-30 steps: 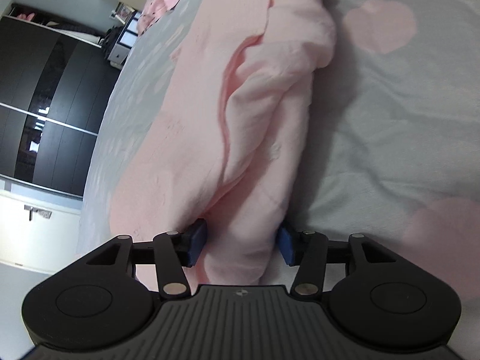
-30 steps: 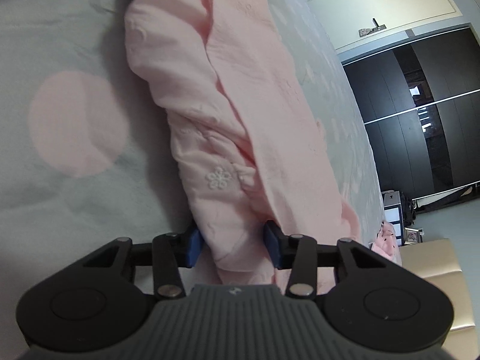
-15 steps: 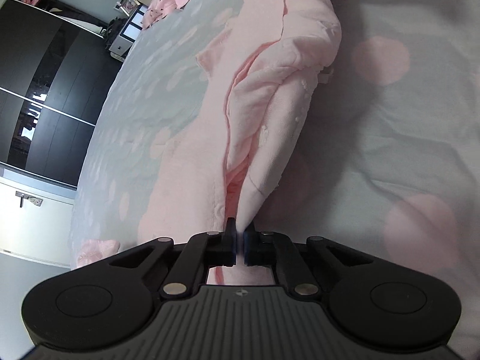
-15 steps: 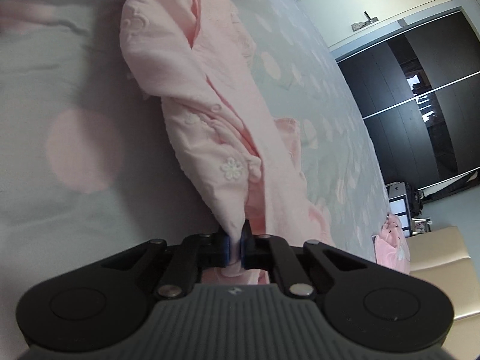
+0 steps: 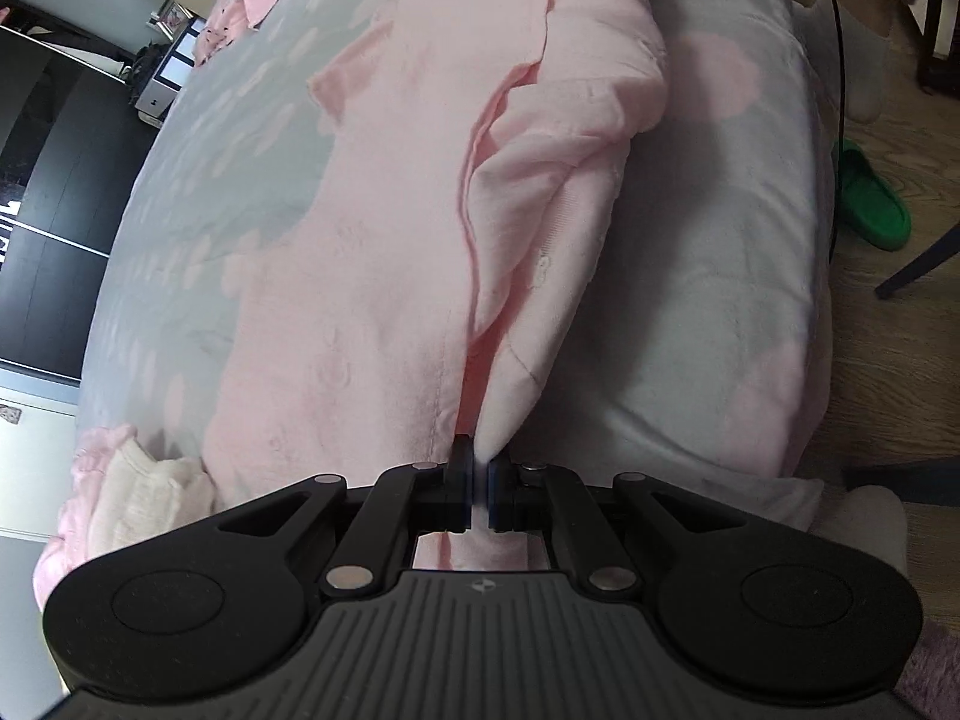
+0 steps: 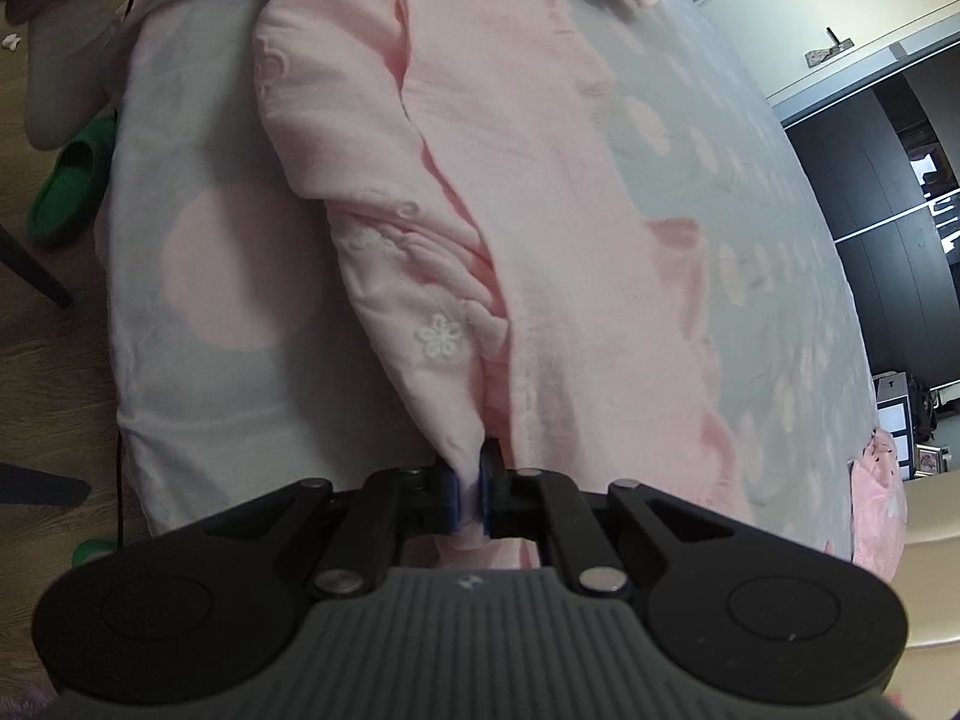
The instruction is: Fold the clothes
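A pale pink garment [image 5: 390, 276] with small embroidered flowers lies stretched over a grey bedspread with pink spots [image 5: 708, 300]. My left gripper [image 5: 478, 468] is shut on a pinched fold at one end of it, and the cloth rises in a ridge from the jaws. In the right wrist view the same garment [image 6: 540, 228] runs away from me, and my right gripper [image 6: 472, 474] is shut on a fold beside a white flower [image 6: 440, 336]. Both pinched edges are lifted off the bed.
The bed's edge drops to a wooden floor [image 5: 888, 360] where a green slipper [image 5: 870, 198] lies. More pink and cream clothes [image 5: 138, 480] are heaped at the bed's end. Dark wardrobe doors [image 6: 888, 228] stand across the room. A beige headboard [image 6: 936, 576] sits at the right.
Both grippers went from open around the garment's edge to shut on it. They then lifted and pulled back, so more of the bed, its edge and the floor came into view.
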The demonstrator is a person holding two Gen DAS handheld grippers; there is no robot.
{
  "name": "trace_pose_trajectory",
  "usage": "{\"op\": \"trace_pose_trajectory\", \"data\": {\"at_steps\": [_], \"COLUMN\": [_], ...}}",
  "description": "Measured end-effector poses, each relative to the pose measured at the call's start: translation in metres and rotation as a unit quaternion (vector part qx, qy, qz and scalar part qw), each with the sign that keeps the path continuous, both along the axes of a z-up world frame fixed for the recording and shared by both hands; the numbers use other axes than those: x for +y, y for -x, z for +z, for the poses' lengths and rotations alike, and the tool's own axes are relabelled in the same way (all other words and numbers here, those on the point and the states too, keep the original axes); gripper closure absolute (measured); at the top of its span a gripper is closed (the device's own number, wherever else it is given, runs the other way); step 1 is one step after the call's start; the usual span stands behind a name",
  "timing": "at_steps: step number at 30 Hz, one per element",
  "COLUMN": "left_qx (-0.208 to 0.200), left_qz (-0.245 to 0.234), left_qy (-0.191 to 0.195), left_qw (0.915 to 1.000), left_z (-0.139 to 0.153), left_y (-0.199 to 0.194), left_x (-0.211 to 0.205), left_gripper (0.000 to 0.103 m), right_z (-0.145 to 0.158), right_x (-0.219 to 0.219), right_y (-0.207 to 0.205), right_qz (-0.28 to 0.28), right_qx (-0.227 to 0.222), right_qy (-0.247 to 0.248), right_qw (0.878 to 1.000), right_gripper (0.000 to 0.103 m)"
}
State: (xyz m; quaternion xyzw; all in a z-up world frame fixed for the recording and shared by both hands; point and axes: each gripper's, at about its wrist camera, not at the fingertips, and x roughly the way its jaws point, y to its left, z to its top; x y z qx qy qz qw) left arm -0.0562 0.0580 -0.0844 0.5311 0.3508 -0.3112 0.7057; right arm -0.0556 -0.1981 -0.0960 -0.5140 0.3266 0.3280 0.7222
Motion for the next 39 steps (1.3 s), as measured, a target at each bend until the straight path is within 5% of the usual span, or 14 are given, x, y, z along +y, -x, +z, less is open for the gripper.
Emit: {"op": "trace_pose_trajectory", "data": {"at_steps": [7, 16, 18, 26, 34, 39], "left_qx": [0.018, 0.060, 0.050, 0.028, 0.076, 0.094], "left_qz": [0.017, 0.066, 0.076, 0.087, 0.079, 0.115], "left_qy": [0.007, 0.087, 0.116, 0.208, 0.179, 0.198], "left_qw": [0.9997, 0.9922, 0.9891, 0.9738, 0.9778, 0.9690], "left_z": [0.001, 0.044, 0.053, 0.064, 0.020, 0.010], "left_y": [0.001, 0.032, 0.033, 0.029, 0.008, -0.014], "left_x": [0.004, -0.002, -0.010, -0.049, -0.078, -0.067], "left_gripper": [0.090, 0.083, 0.083, 0.083, 0.083, 0.083], "right_z": [0.009, 0.035, 0.039, 0.045, 0.016, 0.013], "right_x": [-0.010, 0.016, 0.026, 0.064, 0.079, 0.077], "right_y": [0.017, 0.062, 0.066, 0.055, 0.035, 0.018], "right_qz": [-0.041, -0.043, -0.034, -0.021, -0.020, -0.047], "right_qx": [0.031, -0.006, -0.018, -0.022, 0.031, 0.018], "right_qy": [-0.020, -0.087, -0.103, -0.136, -0.108, -0.121], "right_qw": [0.998, 0.995, 0.994, 0.990, 0.993, 0.991], "right_gripper": [0.068, 0.075, 0.090, 0.091, 0.090, 0.090]}}
